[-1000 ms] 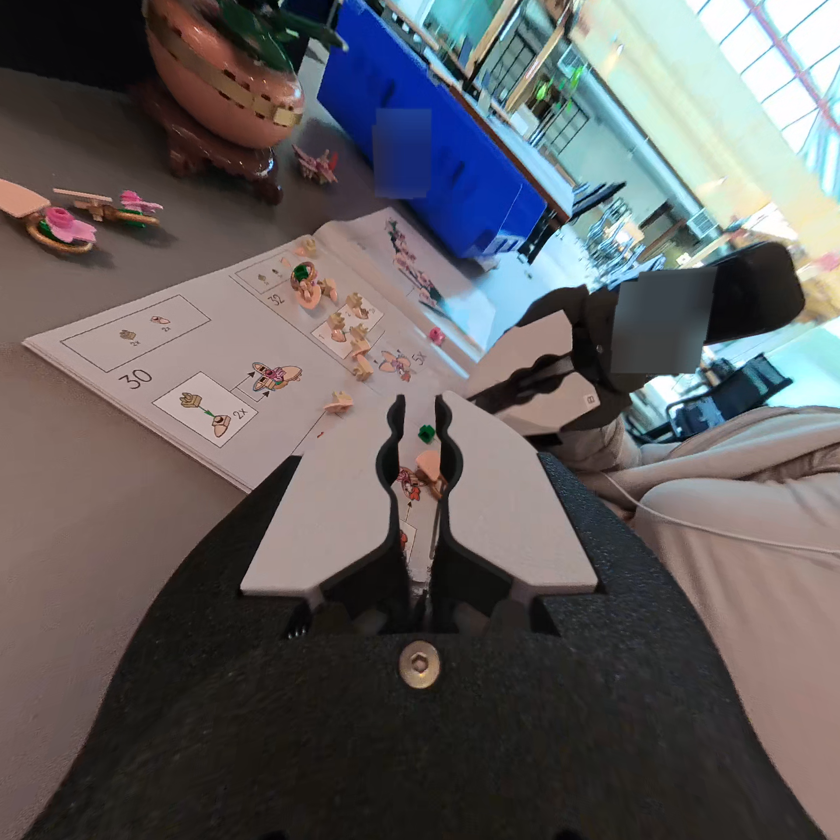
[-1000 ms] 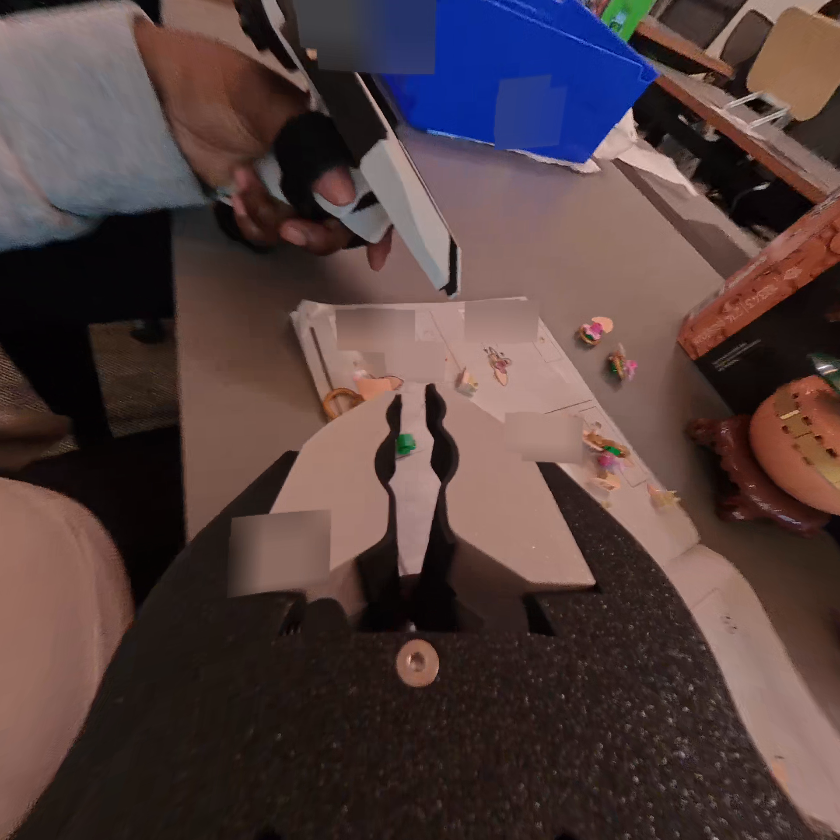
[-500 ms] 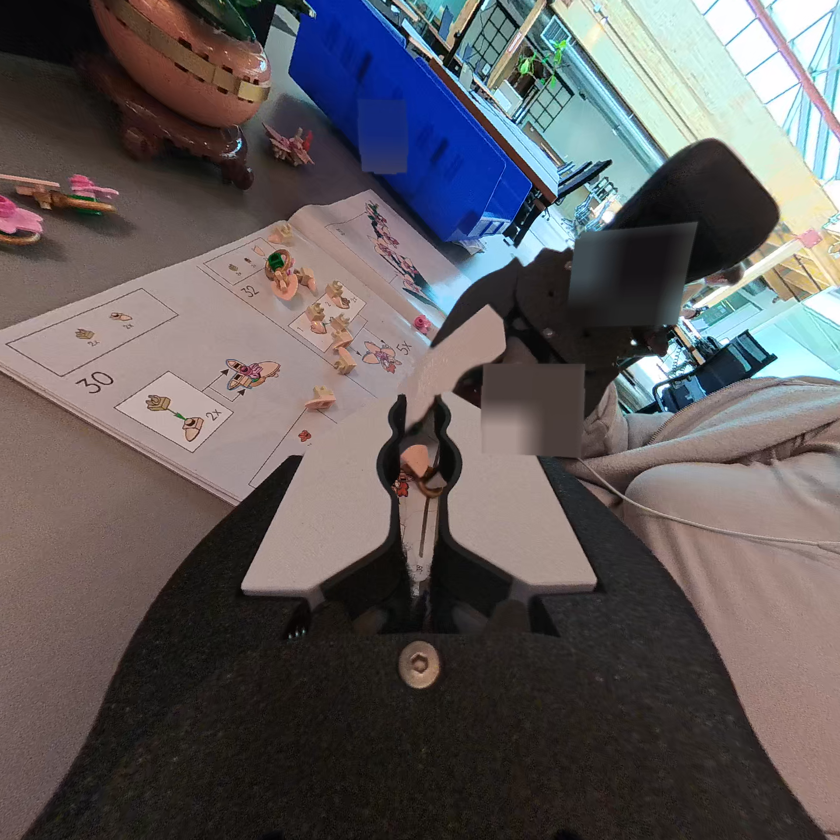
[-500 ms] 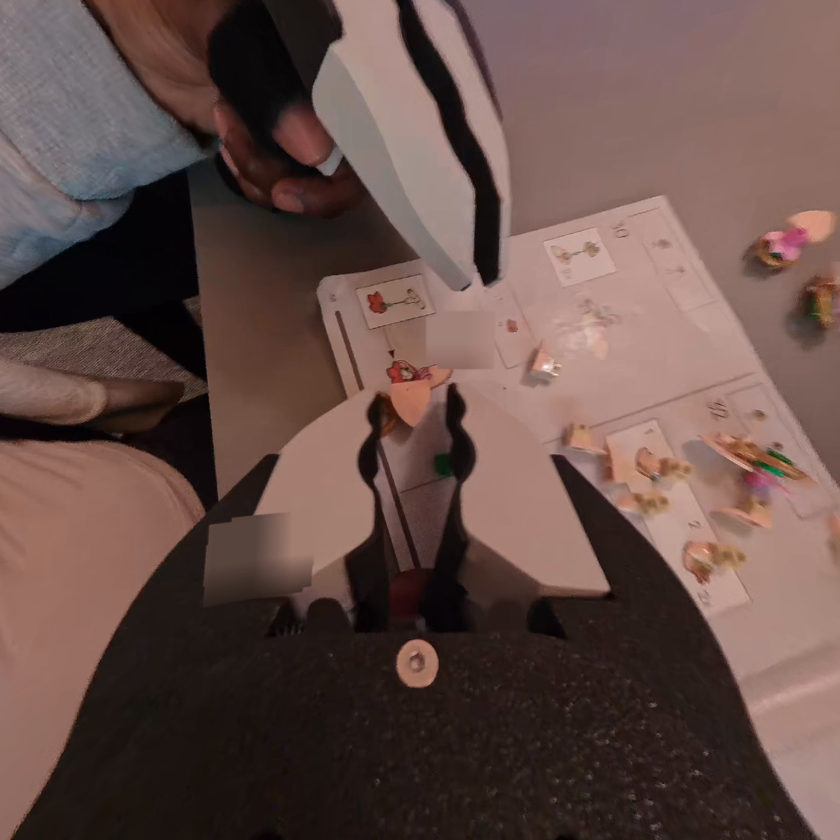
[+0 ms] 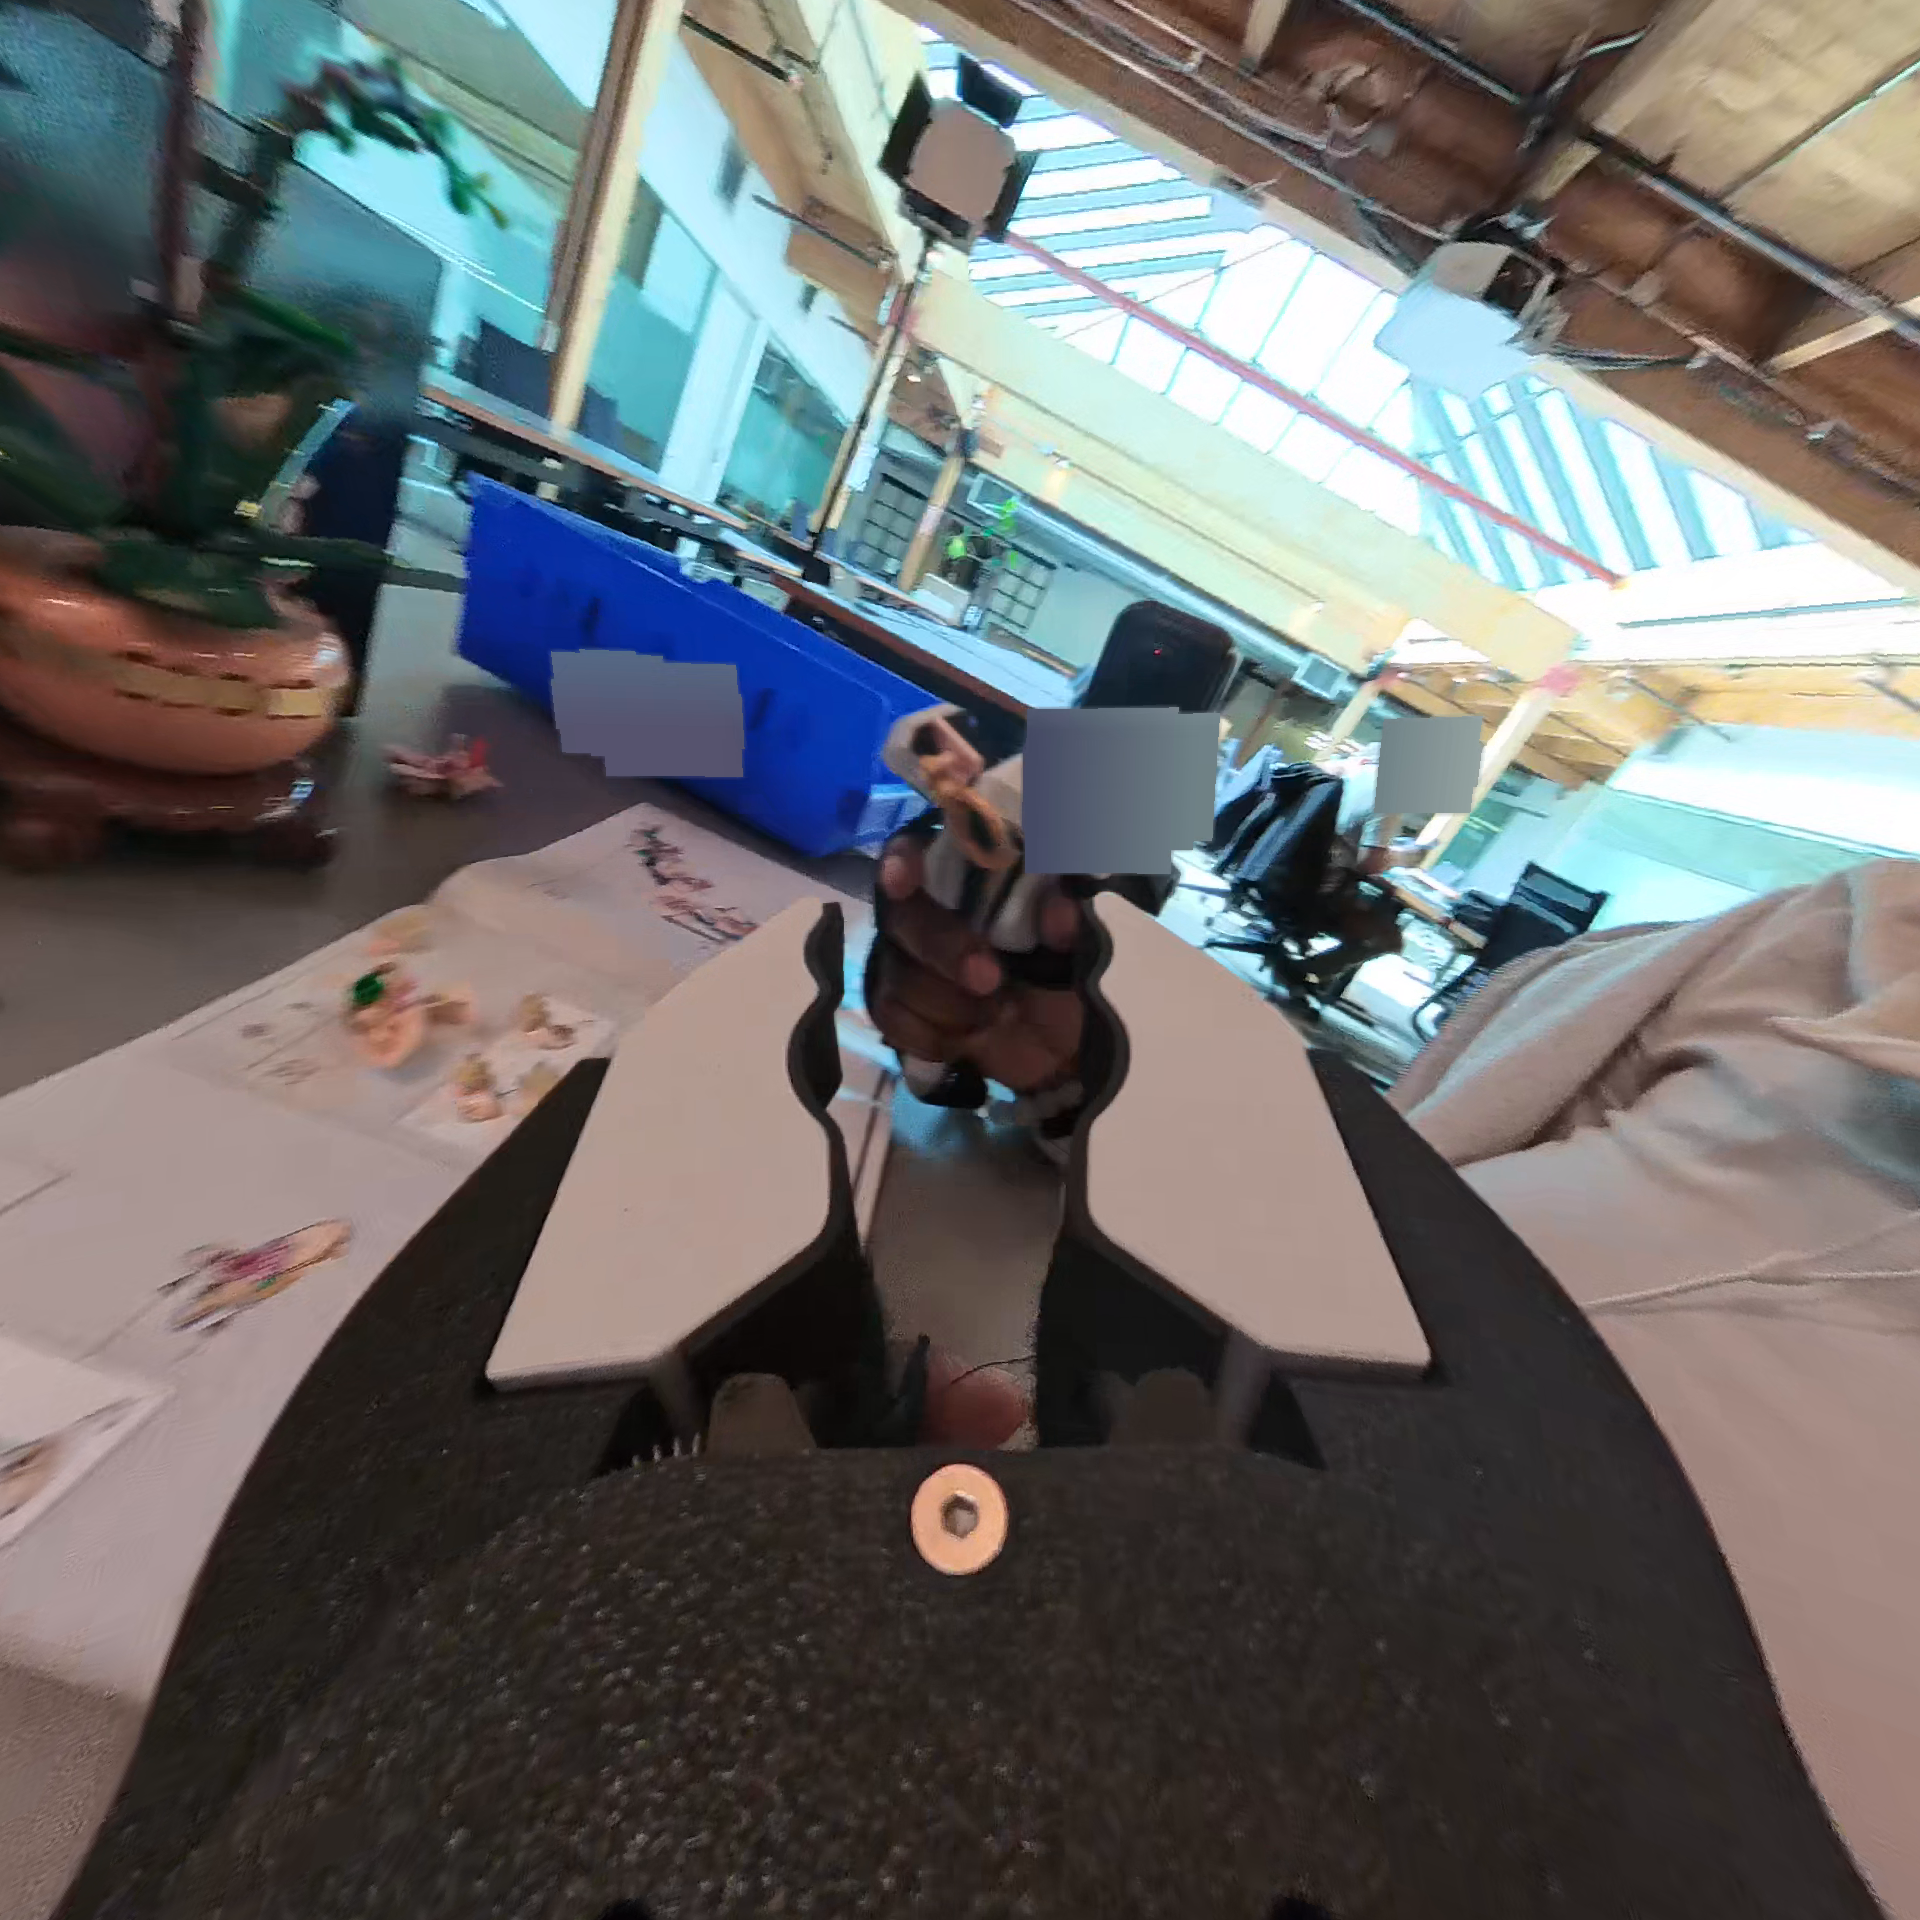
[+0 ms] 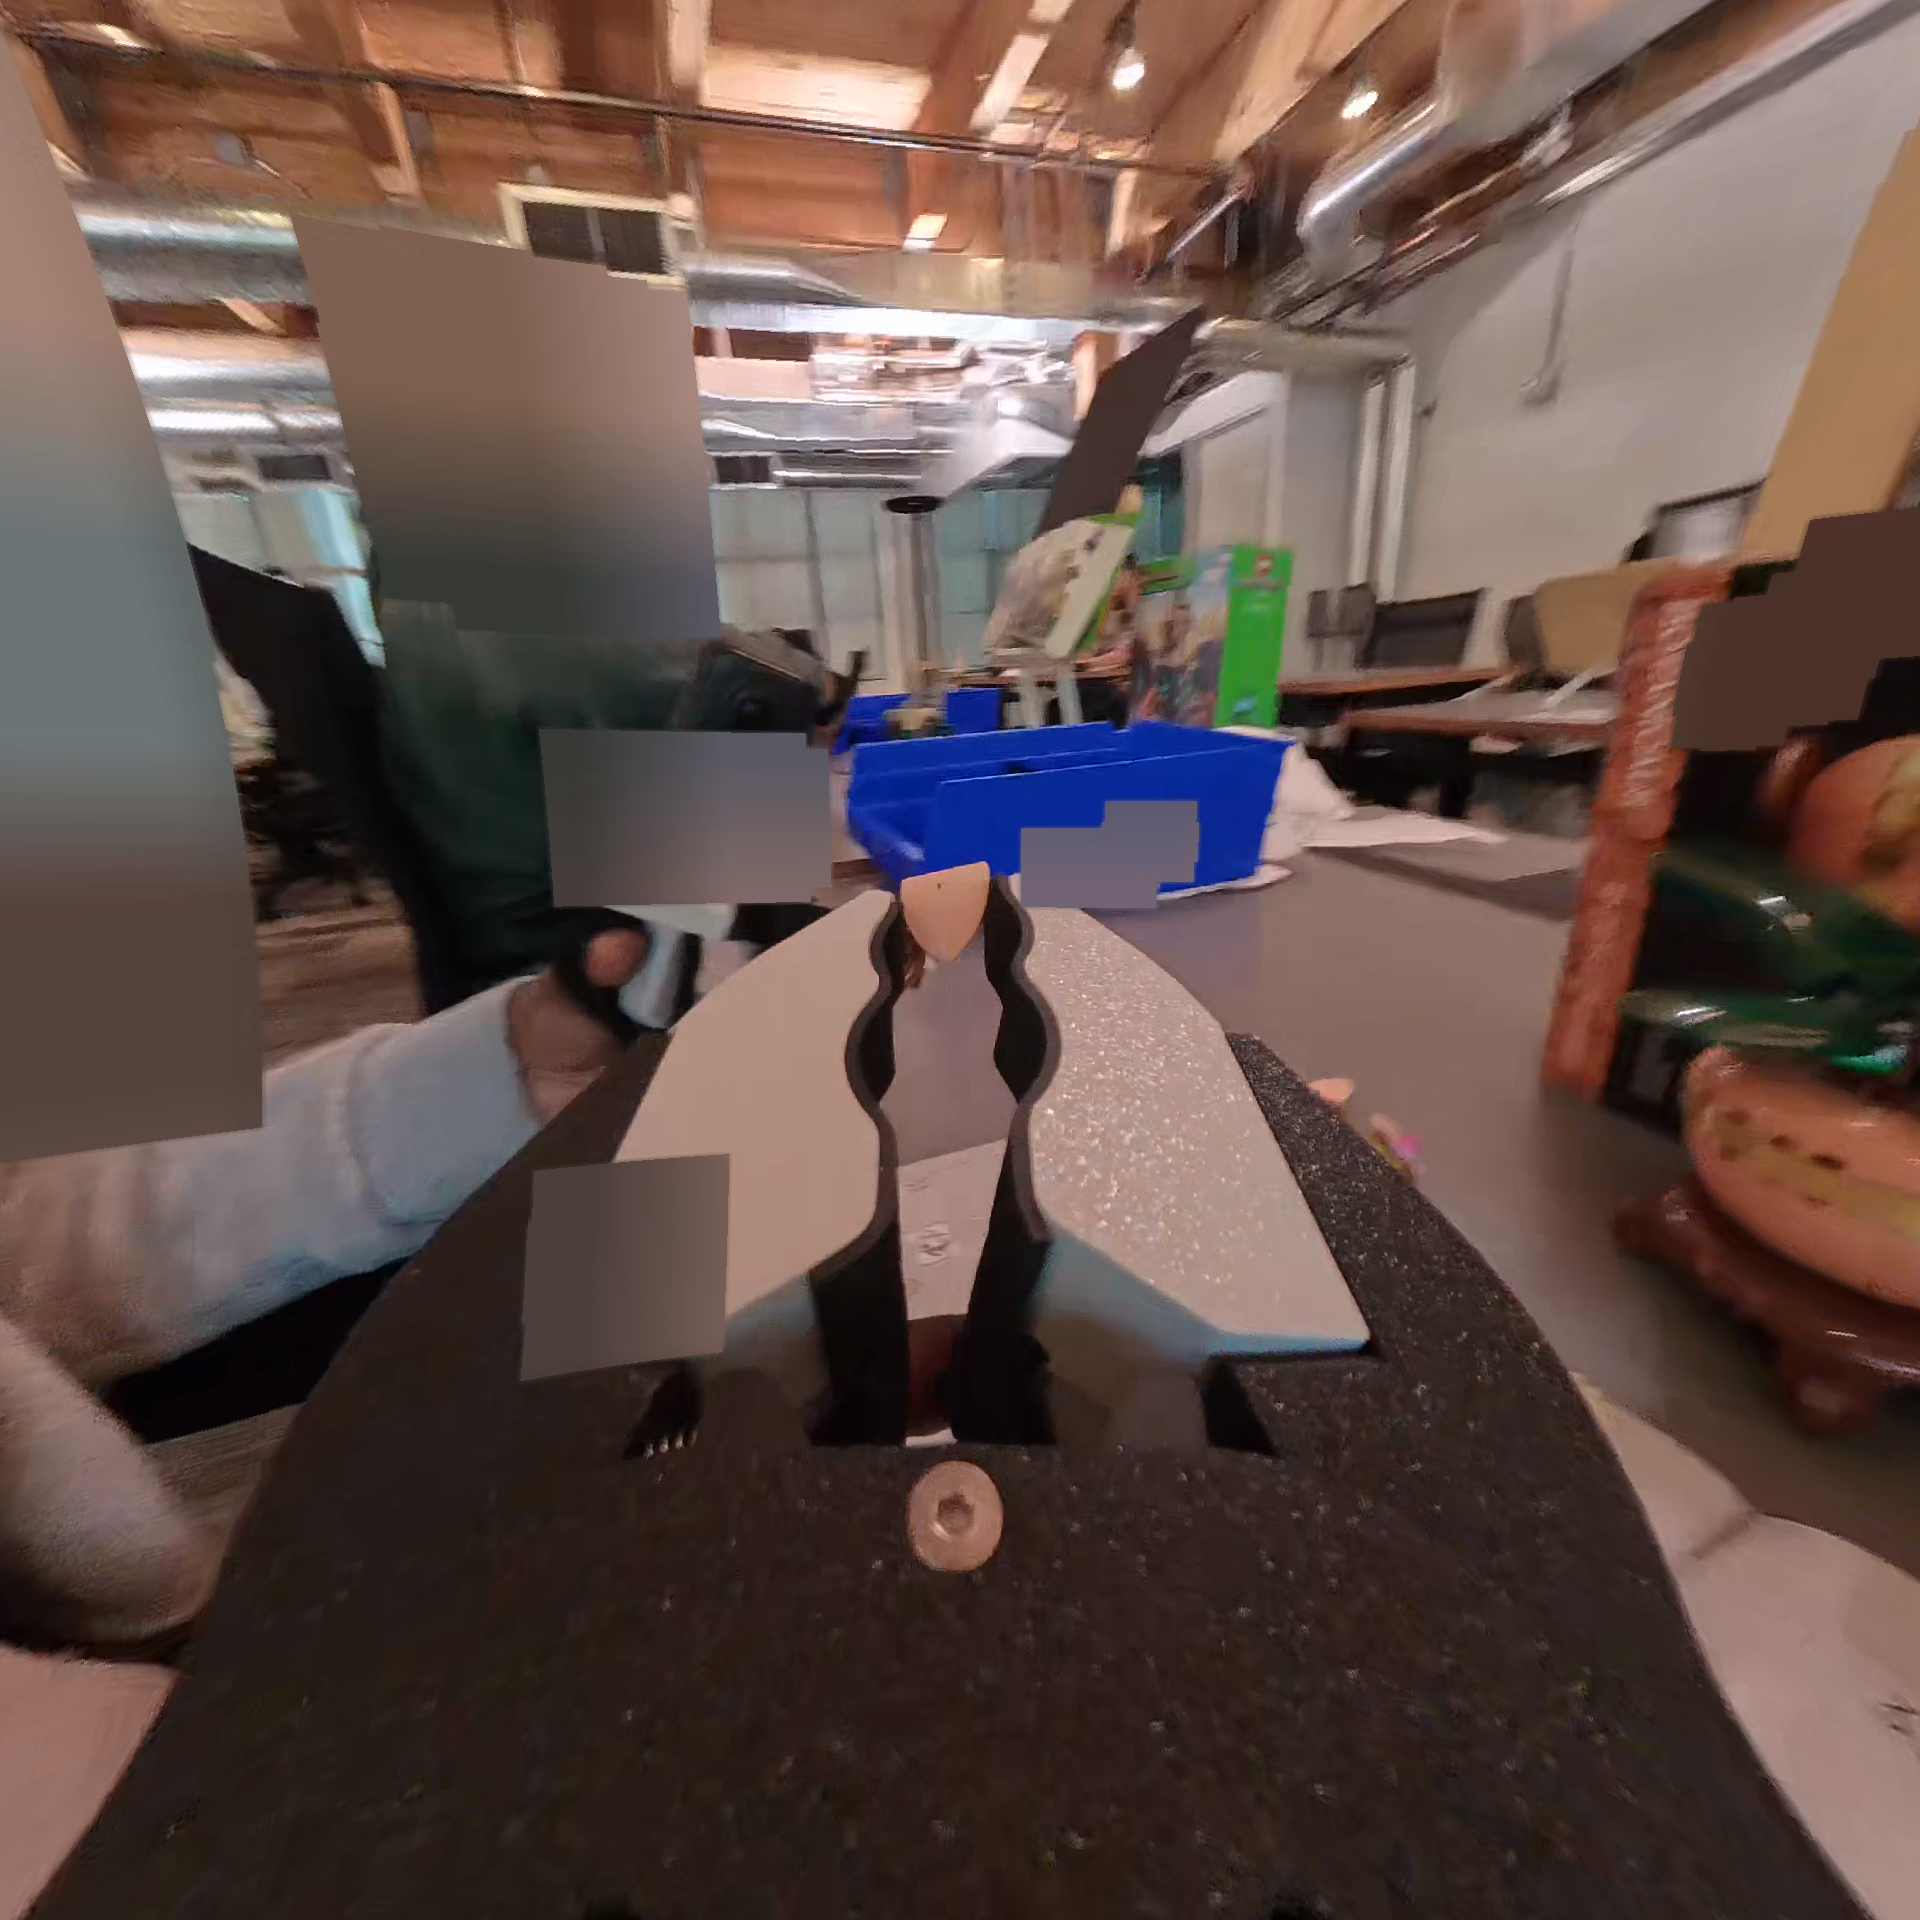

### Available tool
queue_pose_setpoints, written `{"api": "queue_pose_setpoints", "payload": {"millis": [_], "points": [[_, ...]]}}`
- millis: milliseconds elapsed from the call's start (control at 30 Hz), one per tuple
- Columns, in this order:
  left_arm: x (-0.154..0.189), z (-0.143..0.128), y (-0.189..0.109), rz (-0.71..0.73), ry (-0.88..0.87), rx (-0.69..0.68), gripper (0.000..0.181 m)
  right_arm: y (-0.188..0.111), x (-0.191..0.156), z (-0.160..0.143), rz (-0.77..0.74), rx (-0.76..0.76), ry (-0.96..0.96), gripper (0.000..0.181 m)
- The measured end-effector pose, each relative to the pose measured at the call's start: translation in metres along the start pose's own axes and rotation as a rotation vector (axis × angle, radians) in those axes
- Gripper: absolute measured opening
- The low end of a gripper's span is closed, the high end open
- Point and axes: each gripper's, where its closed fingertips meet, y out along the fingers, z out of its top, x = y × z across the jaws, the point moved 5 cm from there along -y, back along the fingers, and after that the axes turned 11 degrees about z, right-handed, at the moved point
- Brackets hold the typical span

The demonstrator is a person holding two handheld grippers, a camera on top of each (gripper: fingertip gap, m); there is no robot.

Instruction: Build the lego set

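Observation:
My right gripper [image 6: 941,902] is shut on a small peach petal piece [image 6: 940,916] with a brown ring behind it, and holds it up in the air above the table. In the left wrist view the right gripper [image 5: 951,790] stands upright in a hand, with the tan piece [image 5: 961,805] at its tips. My left gripper [image 5: 963,920] is open wide and empty, pointing at the right gripper from a little way off. The instruction booklet [image 5: 156,1132] lies on the grey table with several small tan pieces and a green one [image 5: 366,985] on it.
A pink brick-built pot with a green plant [image 5: 156,675] stands at the table's left; it also shows in the right wrist view [image 6: 1808,1153]. A blue bin [image 5: 665,644] sits behind the booklet. An orange-brown box [image 6: 1621,831] stands by the pot. A hand [image 6: 566,1023] holds the left gripper. Left and right tips are no more than a few centimetres apart.
Both grippers have lifted off the booklet and tilted up level. The right gripper closed on the peach petal piece and raised it. The left gripper's jaws opened wide.

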Motion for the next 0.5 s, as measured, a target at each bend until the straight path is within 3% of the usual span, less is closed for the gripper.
{"api": "queue_pose_setpoints", "payload": {"millis": [167, 367, 500], "points": [[0.017, -0.011, 0.014, -0.026, 0.113, 0.001, 0.034, 0.005, -0.014, 0.002, -0.042, -0.002, -0.197, 0.014], [0.017, -0.008, 0.008, 0.011, 0.229, 0.028, 0.005, 0.011, -0.019, -0.005, 0.016, -0.053, -0.189, 0.014], [0.015, -0.012, 0.004, -0.019, 0.268, -0.021, 0.002, 0.010, -0.021, -0.010, 0.061, -0.105, -0.163, 0.014]]}}
